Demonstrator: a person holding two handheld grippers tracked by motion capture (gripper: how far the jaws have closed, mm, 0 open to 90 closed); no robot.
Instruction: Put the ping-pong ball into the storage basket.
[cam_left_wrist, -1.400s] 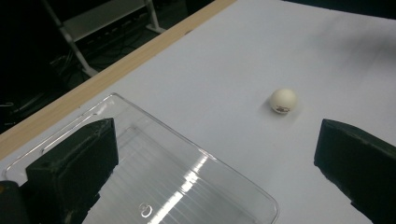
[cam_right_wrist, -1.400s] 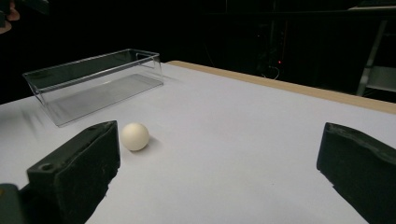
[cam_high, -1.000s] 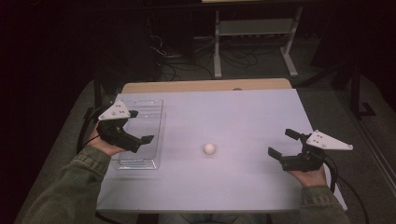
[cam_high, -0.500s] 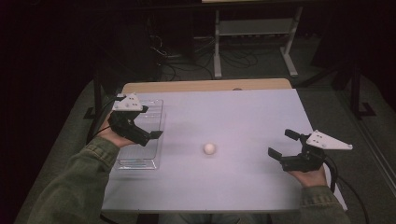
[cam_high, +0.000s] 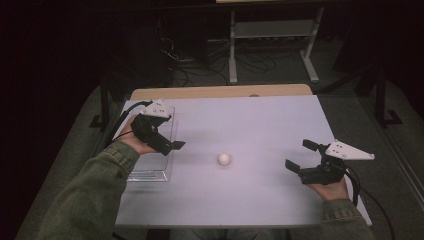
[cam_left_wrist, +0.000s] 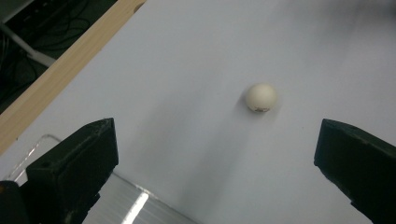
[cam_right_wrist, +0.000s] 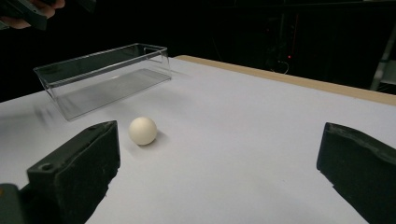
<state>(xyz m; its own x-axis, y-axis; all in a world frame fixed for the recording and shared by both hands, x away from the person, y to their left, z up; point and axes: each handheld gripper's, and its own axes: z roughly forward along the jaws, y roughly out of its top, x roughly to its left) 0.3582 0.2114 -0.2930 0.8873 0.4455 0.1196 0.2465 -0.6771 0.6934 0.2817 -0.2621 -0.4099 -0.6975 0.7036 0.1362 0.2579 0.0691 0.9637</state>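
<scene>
Sitting alone mid-table, the white ball (cam_high: 224, 159) lies between both tools: left gripper (cam_high: 167, 142), jaws spread wide, hangs at its nine o'clock above the clear plastic bin (cam_high: 150, 172); right gripper (cam_high: 300, 157), jaws equally apart, waits at three o'clock.

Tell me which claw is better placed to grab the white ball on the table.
Left, probably. The left claw hangs open above the clear box, nearer the ball, which its camera frames between the jaws. The right claw, also open, sits farther away.
</scene>
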